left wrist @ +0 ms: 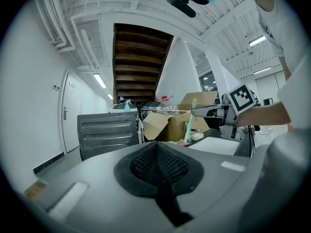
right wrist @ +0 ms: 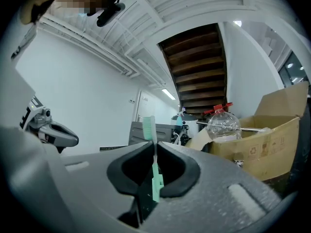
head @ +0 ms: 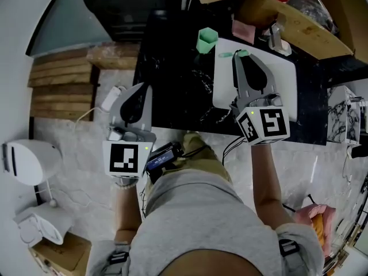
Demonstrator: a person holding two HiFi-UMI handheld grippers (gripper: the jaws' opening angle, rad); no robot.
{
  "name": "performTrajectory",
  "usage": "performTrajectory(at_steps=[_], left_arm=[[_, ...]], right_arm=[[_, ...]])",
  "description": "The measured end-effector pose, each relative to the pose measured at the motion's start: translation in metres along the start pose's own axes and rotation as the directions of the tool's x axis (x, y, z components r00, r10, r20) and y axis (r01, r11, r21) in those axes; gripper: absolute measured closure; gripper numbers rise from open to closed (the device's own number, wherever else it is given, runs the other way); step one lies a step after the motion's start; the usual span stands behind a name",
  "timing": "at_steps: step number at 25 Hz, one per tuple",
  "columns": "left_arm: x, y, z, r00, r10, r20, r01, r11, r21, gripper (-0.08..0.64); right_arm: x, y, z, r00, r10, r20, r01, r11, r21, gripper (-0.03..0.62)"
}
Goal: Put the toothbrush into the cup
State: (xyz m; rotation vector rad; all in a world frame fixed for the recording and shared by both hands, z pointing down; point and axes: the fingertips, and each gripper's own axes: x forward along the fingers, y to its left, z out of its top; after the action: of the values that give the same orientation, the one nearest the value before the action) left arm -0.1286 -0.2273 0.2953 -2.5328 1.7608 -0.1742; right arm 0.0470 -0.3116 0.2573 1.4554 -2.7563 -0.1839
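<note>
- The left gripper (head: 140, 91) is held over the near edge of the black marble table (head: 172, 91); its jaws are pressed together with nothing between them.
- The right gripper (head: 240, 56) is over a white board (head: 283, 76), its jaws clamped on the pale green toothbrush (right wrist: 153, 171), whose bristle head sticks out past the jaw tips.
- The green cup (head: 207, 40) stands on the table beyond it, near the toothbrush but apart from it.
- Cardboard boxes (head: 299, 22) lie farthest back.

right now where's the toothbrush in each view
Head view: the toothbrush is upper centre-right, at the tip of the right gripper.
Left gripper view: right of centre, upright.
Right gripper view: dead centre, clamped upright between the jaws.
Shared landmark: the cardboard box.
</note>
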Motion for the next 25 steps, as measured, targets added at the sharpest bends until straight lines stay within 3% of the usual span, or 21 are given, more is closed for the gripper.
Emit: performTrajectory(at_steps=[14,25], left_arm=[[0.005,0.020,-0.008,0.996,0.089,-0.032,-0.090,0.996,-0.016,0.551],[0.010,0.028,-0.014,0.991,0.122,-0.056,-0.124,0.992,-0.022,0.551]], right_arm=[[0.056,-0.022,-0.017,1.000,0.008,0.008,-0.008,1.000,0.028,0.569],[0.091,-0.031,-0.053,0.998,0.012,-0.056,-0.011,1.000,0.028,0.569]])
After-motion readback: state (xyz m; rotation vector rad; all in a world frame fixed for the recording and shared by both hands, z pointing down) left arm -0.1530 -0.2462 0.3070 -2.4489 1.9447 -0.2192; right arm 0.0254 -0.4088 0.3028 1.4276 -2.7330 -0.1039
